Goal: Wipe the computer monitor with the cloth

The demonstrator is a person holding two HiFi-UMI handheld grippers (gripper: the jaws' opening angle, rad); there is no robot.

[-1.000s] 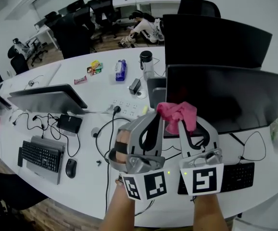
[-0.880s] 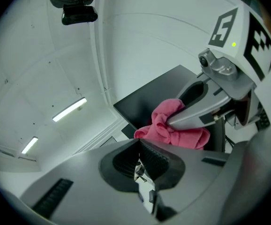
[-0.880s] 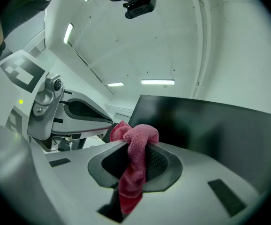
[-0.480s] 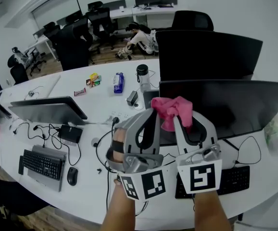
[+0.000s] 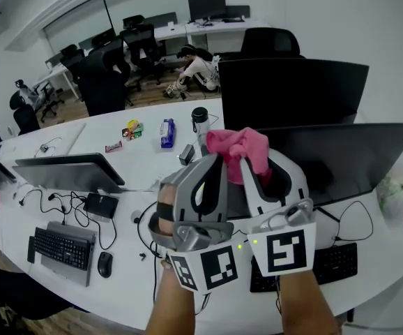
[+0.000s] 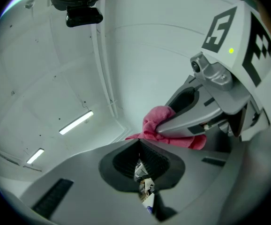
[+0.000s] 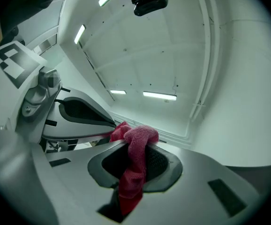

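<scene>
Your right tool (image 5: 256, 165) clamps the pink cloth (image 5: 238, 145) before the monitor (image 5: 348, 155); your left tool (image 5: 215, 162) sits pinched narrow, empty.

Right hand-held gripper (image 7: 134, 162): jaws clamped on the pink cloth (image 7: 138, 138), which bunches above the tips and hangs down between the dark pads. Left hand-held gripper (image 7: 77, 114) just beside it, on its left. Ceiling lights (image 7: 160, 95) lie beyond.
</scene>
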